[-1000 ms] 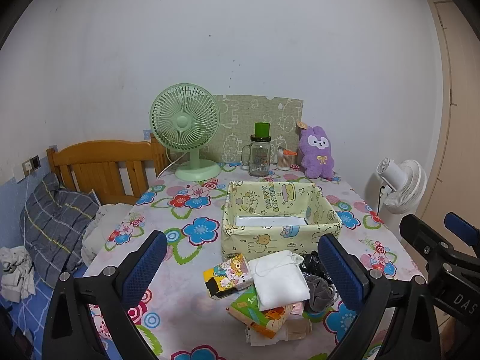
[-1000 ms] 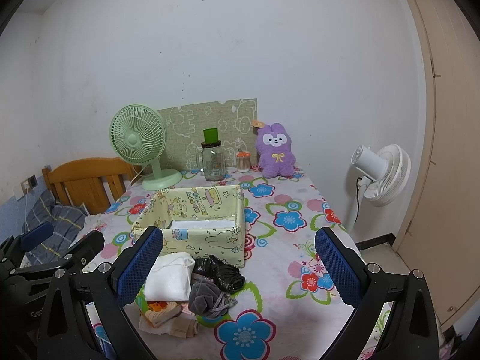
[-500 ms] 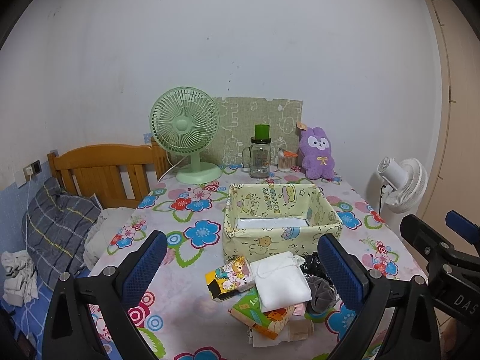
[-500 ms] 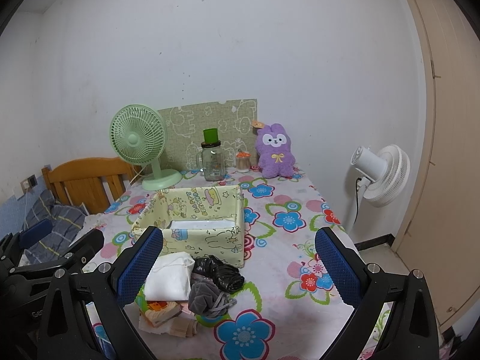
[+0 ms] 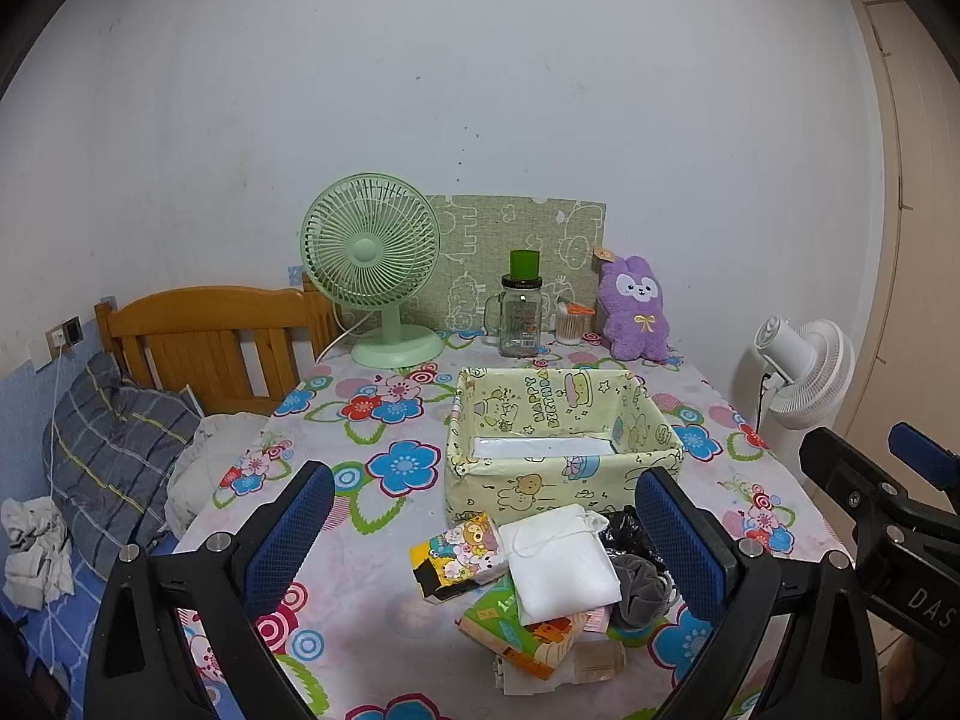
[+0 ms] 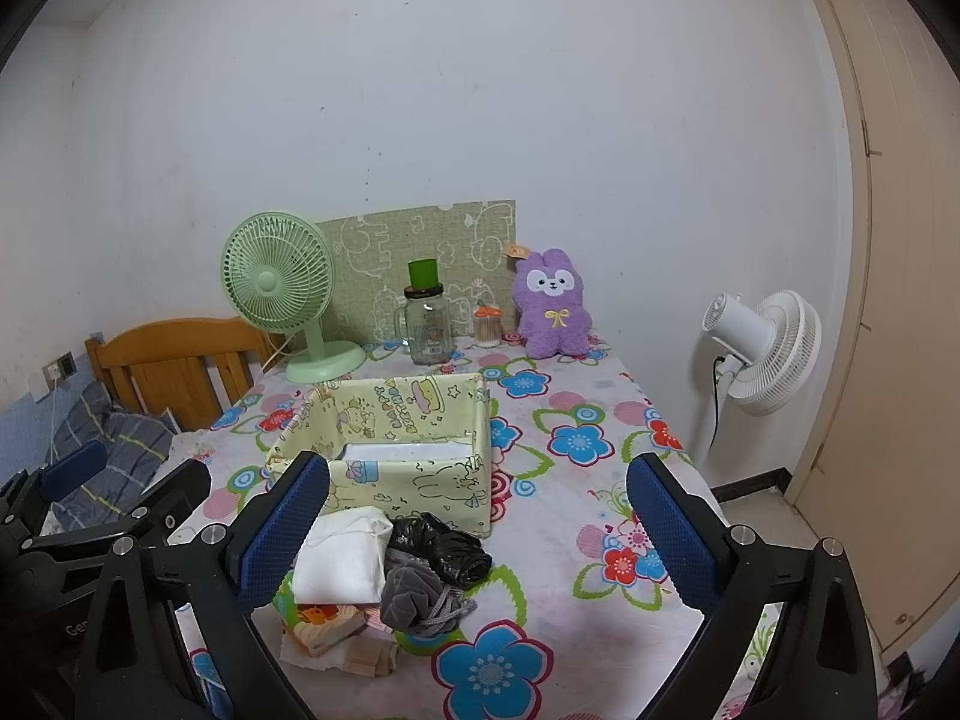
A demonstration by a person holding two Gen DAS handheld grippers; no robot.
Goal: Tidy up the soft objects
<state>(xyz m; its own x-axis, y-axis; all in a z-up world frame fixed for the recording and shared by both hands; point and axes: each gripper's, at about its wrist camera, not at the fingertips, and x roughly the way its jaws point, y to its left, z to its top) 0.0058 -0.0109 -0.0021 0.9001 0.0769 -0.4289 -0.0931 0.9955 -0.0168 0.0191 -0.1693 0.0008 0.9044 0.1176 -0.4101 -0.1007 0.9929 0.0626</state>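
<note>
A pile of soft items lies near the table's front edge: a white cloth pouch (image 5: 561, 561) (image 6: 342, 555), a grey scrunchie (image 5: 642, 588) (image 6: 420, 597), a crumpled black bag (image 5: 630, 534) (image 6: 438, 546), tissue packs (image 5: 459, 555) and flat packets (image 5: 522, 636). Behind the pile stands a pale yellow fabric box (image 5: 561, 450) (image 6: 390, 450), open at the top. My left gripper (image 5: 483, 531) hovers open above and in front of the pile. My right gripper (image 6: 480, 531) is open too, to the right of the left one. Both hold nothing.
At the back of the floral tablecloth (image 5: 384, 420) stand a green desk fan (image 5: 375, 264), a glass jar with a green lid (image 5: 522, 315), a small jar (image 5: 570, 324) and a purple plush rabbit (image 5: 636, 309). A wooden headboard (image 5: 204, 336) and bedding lie left; a white floor fan (image 6: 762, 354) stands right.
Both grippers stay open. The left wrist view has shifted slightly; the table items have not moved.
</note>
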